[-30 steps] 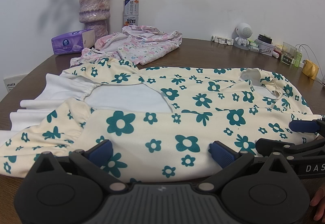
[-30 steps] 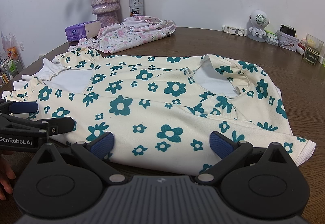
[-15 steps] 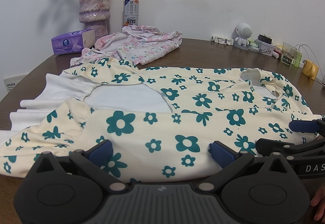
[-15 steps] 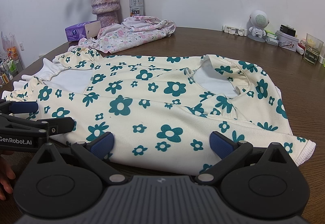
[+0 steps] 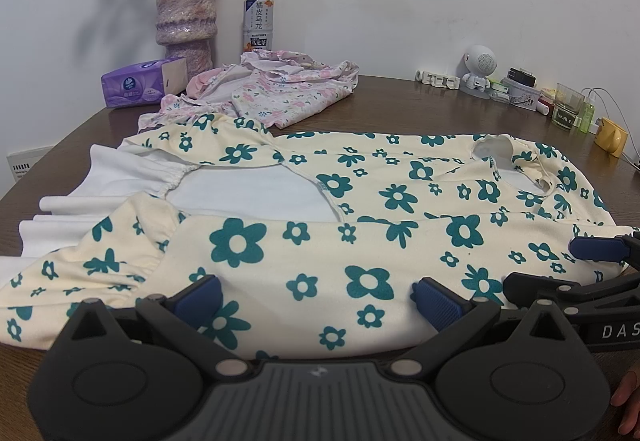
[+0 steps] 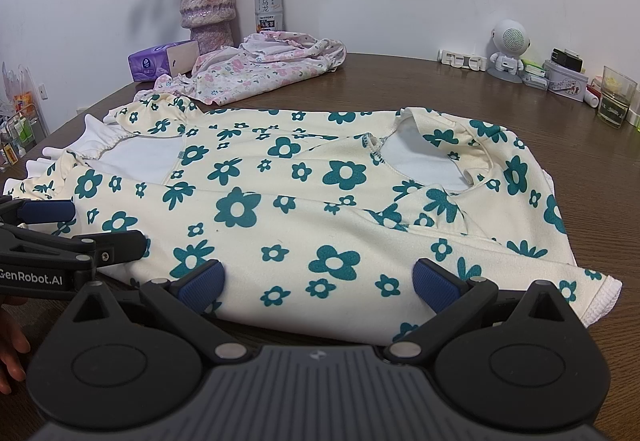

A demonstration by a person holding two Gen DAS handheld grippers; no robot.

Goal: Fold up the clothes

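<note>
Nothing has changed over the last second: both views match the earlier ones, with the garment and both tools in the same places. I read this as a pause at the near edge of the cloth, before a grasp, so the next fold is not yet begun.

The cream dress with teal flowers (image 5: 360, 225) lies flat across the brown counter (image 6: 400, 81), its long sides apparently already turned in over the white lining and its ruffled sleeves at the left. The left gripper (image 5: 316, 295) sits at the near hem, its blue-padded fingers (image 5: 436, 303) spread wide apart, with cloth showing between them but nothing pinched. The right gripper (image 6: 318, 281) sits just beside it to the right, at the same hem, its fingers (image 6: 202, 281) equally wide apart and empty. A pink floral garment (image 5: 288, 93) lies crumpled at the far side, still to be folded.

Readable writing: the left tool's side shows "GenRobot.AI" in the right wrist view, and the right tool's side shows "DAS", cut off by the frame edge. The tea bottle (image 6: 269, 7) at the far wall carries "橘皮乌龙" and "SUNTORY". The purple tissue pack (image 5: 140, 87), beside the vase (image 5: 186, 17), has print too small to read.
</note>
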